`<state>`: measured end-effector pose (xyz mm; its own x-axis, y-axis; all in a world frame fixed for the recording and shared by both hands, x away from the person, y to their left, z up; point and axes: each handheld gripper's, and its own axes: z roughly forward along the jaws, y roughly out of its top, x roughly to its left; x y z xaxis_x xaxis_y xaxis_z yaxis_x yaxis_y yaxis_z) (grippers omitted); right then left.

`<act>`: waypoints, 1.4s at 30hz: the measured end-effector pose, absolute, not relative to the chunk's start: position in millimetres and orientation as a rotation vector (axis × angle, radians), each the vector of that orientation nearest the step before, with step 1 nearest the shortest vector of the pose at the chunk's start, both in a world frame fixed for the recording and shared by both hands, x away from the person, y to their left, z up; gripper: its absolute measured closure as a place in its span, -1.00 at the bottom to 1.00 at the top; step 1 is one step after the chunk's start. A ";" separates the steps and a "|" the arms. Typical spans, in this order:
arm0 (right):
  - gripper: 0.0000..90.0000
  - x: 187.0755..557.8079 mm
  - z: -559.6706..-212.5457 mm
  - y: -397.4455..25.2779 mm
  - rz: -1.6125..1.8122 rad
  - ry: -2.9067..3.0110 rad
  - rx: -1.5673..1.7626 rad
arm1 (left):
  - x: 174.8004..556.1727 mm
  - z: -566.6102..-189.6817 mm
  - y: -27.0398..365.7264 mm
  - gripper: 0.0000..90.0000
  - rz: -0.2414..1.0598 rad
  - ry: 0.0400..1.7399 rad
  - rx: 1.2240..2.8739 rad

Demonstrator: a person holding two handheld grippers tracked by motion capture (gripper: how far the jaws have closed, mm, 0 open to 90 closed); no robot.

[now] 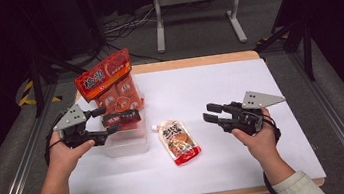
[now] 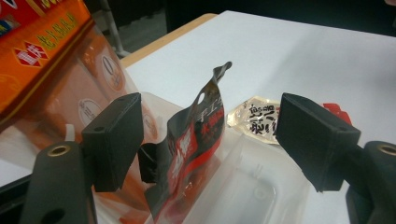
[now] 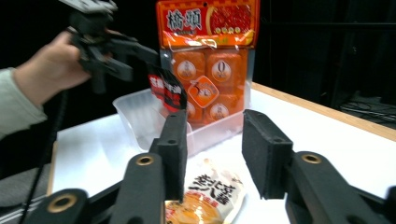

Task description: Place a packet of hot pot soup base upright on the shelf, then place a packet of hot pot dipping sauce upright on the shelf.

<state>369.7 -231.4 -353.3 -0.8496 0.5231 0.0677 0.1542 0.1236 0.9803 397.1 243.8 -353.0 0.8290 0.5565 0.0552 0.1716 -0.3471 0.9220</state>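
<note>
The left gripper point(image 1: 112, 124) holds its 2 jaws apart around a dark sachet point(image 1: 121, 118) over the clear tub point(image 1: 127, 144). In the left gripper view the sachet point(image 2: 196, 140) stands nearly upright, long axis vertical, top tilted away. The right gripper point(image 1: 211, 112) gapes empty near the spouted pouch point(image 1: 178, 141).

Black-and-red sachet point(image 1: 121, 118): crumpled, glossy, upright between the left gripper's point(image 1: 111, 120) parted jaws, above clear tub point(image 1: 126, 144).

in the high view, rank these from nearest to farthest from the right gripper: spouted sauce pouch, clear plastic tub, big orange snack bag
1. spouted sauce pouch: lying flat mid-table, just left of the right gripper.
2. clear plastic tub: farther left, beyond the pouch, under the left gripper.
3. big orange snack bag: farthest, standing in the tub's far end toward the table's far left corner.
</note>
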 end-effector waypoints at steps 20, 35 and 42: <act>-0.06 390.8 -371.1 -217.4 1.691 2.209 0.750 | 360.5 -351.9 259.5 -0.59 0.334 0.684 1.853; -0.11 423.2 -405.0 -183.8 1.569 2.363 0.778 | 336.9 -353.0 252.9 -0.58 0.304 0.699 1.857; -0.11 434.7 -418.8 -173.0 1.502 2.424 0.812 | 337.4 -354.5 250.5 -0.53 0.296 0.708 1.878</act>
